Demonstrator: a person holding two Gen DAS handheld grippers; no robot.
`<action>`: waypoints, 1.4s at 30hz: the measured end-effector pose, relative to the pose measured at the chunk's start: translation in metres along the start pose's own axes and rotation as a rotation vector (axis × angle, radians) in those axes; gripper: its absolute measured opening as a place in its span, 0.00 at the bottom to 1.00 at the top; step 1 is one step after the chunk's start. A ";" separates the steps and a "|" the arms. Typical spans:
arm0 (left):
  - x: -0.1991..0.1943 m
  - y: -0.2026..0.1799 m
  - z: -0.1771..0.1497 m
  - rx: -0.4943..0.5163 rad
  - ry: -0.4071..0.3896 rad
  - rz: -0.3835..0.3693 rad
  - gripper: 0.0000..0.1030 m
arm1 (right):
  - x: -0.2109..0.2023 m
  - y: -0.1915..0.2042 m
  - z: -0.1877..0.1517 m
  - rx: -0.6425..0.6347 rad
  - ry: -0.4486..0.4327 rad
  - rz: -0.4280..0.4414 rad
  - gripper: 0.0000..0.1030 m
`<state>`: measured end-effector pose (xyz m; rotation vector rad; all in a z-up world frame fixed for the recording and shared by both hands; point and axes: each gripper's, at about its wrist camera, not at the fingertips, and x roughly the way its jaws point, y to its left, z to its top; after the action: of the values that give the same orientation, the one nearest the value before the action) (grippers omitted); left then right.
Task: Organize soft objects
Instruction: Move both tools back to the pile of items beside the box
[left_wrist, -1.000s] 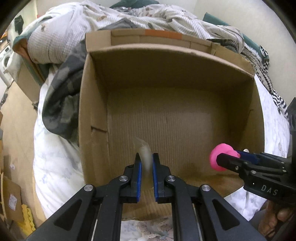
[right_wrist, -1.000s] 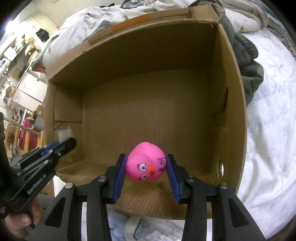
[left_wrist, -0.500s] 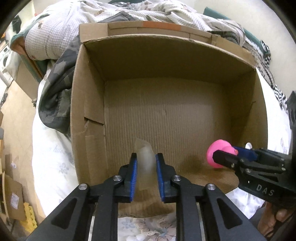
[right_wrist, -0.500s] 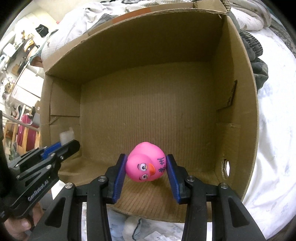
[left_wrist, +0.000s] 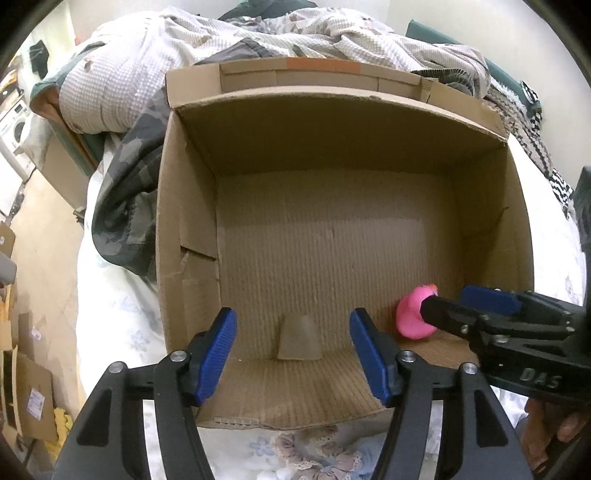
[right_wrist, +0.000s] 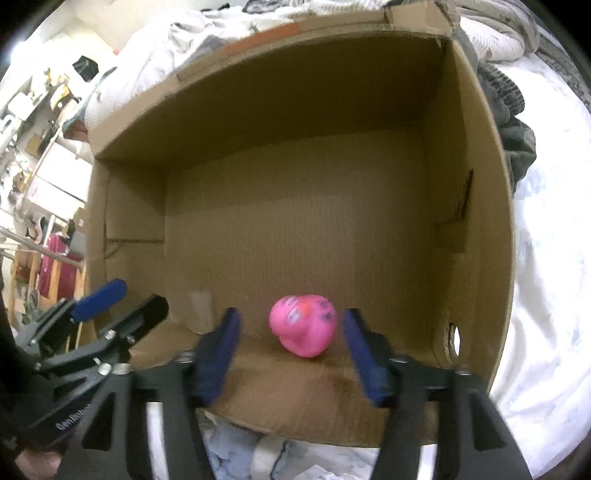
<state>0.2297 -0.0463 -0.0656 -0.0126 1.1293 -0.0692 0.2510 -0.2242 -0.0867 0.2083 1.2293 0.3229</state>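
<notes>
Two drops going at once, looks like. Low in frame, left hand-held gripper (left_wrist: 293, 354) opening, translucent soft piece (left_wrist: 298, 338) free between the jaws, on the cardboard box (left_wrist: 184, 206) floor. Right hand-held gripper (right_wrist: 291, 349) opening too, pink duck (right_wrist: 303, 325) loose, blurred, near the front wall. Farther back, rumpled bedding (left_wrist: 258, 33). Probably more left to collect.

Pink duck (right_wrist: 303, 330), brown cardboard box (left_wrist: 184, 206), blue claw pads (left_wrist: 216, 354).

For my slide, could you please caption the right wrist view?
Right tongs opening, pink duck loose between them in the box.
</notes>
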 end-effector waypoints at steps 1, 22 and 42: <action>-0.001 0.001 0.000 -0.003 -0.002 0.000 0.59 | -0.003 0.002 0.001 -0.009 -0.015 0.014 0.71; -0.033 0.011 -0.009 -0.022 -0.084 0.022 0.59 | -0.026 0.016 -0.003 -0.077 -0.114 -0.037 0.75; -0.089 0.035 -0.058 -0.092 -0.101 0.040 0.59 | -0.076 0.015 -0.055 -0.052 -0.140 -0.068 0.75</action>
<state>0.1411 -0.0047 -0.0117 -0.0746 1.0303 0.0182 0.1746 -0.2379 -0.0326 0.1414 1.0855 0.2765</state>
